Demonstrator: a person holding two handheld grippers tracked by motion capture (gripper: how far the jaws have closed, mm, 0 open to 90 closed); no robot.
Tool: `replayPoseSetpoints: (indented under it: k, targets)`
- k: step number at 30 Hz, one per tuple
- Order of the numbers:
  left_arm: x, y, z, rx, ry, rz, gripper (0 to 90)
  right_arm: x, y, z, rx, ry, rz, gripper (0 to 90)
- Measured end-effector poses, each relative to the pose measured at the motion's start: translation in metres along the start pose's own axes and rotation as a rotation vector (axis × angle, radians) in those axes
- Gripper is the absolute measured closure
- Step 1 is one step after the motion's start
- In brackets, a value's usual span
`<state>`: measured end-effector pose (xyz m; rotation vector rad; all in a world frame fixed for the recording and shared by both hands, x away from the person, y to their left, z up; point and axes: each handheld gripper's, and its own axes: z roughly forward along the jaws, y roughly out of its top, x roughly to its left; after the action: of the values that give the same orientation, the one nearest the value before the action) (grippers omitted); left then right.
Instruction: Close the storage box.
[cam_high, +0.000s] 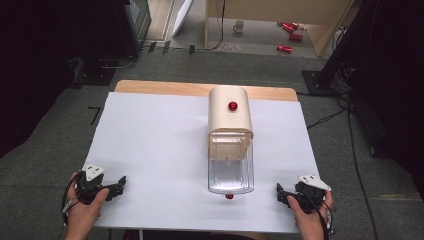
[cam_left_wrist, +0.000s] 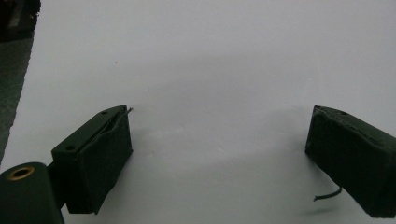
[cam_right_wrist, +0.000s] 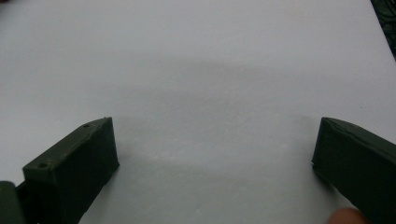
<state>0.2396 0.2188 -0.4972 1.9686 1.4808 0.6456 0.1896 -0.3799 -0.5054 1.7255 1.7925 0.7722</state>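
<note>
A cream box with a rounded top and a red knob (cam_high: 232, 106) stands at the middle back of the white table (cam_high: 150, 150). A clear plastic drawer (cam_high: 230, 170) sticks out of its front toward me, with a small red knob (cam_high: 229, 196) at its near end. My left gripper (cam_high: 120, 184) rests near the front left edge, jaws wide apart over bare white surface (cam_left_wrist: 219, 130). My right gripper (cam_high: 280, 192) sits near the front right edge, also open, nothing between its jaws (cam_right_wrist: 215, 140). Both are well to the sides of the drawer.
The table's wooden back edge (cam_high: 165, 87) shows beyond the white cover. Grey carpet surrounds the table. Far behind are red cans (cam_high: 290, 30), a mug (cam_high: 238, 26) and a wooden frame. Dark stands and cables flank both sides.
</note>
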Motion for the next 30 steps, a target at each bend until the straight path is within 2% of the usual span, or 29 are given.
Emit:
replayPoseSetpoints:
  k: [9, 12, 15, 18, 20, 24, 25, 29, 30]
  targets:
    - [0.000, 0.000, 0.000, 0.004, 0.000, 0.001, 6.7, 0.001, 0.000, 0.000, 0.003, -0.010, 0.006, 0.0]
    - [0.000, 0.000, 0.000, 0.003, 0.000, 0.001, 6.7, 0.005, -0.001, -0.003, -0.004, -0.044, 0.014, 0.0]
    - [0.000, 0.000, 0.000, 0.003, 0.000, 0.001, 6.8, 0.008, -0.001, -0.006, -0.015, -0.036, 0.010, 0.0]
    - [0.000, 0.000, 0.000, 0.003, 0.000, 0.001, 6.8, 0.017, 0.000, -0.015, -0.050, -0.006, 0.015, 0.0]
    - [0.000, 0.000, 0.000, 0.003, 0.001, 0.001, 6.8, 0.022, 0.001, -0.020, -0.063, -0.008, 0.000, 0.0]
    - [0.000, 0.000, 0.000, 0.003, 0.000, 0.001, 6.8, 0.029, 0.002, -0.029, -0.085, -0.016, 0.006, 0.0]
    - [0.000, 0.000, 0.000, 0.002, 0.000, 0.001, 6.8, 0.035, 0.003, -0.036, -0.101, -0.024, 0.004, 0.0]
    - [0.000, 0.000, 0.000, 0.003, 0.000, 0.001, 6.8, 0.044, 0.004, -0.044, -0.117, -0.015, -0.006, 0.0]
    - [0.000, 0.000, 0.000, 0.003, 0.000, 0.000, 6.8, 0.050, 0.004, -0.048, -0.128, -0.001, -0.018, 0.0]
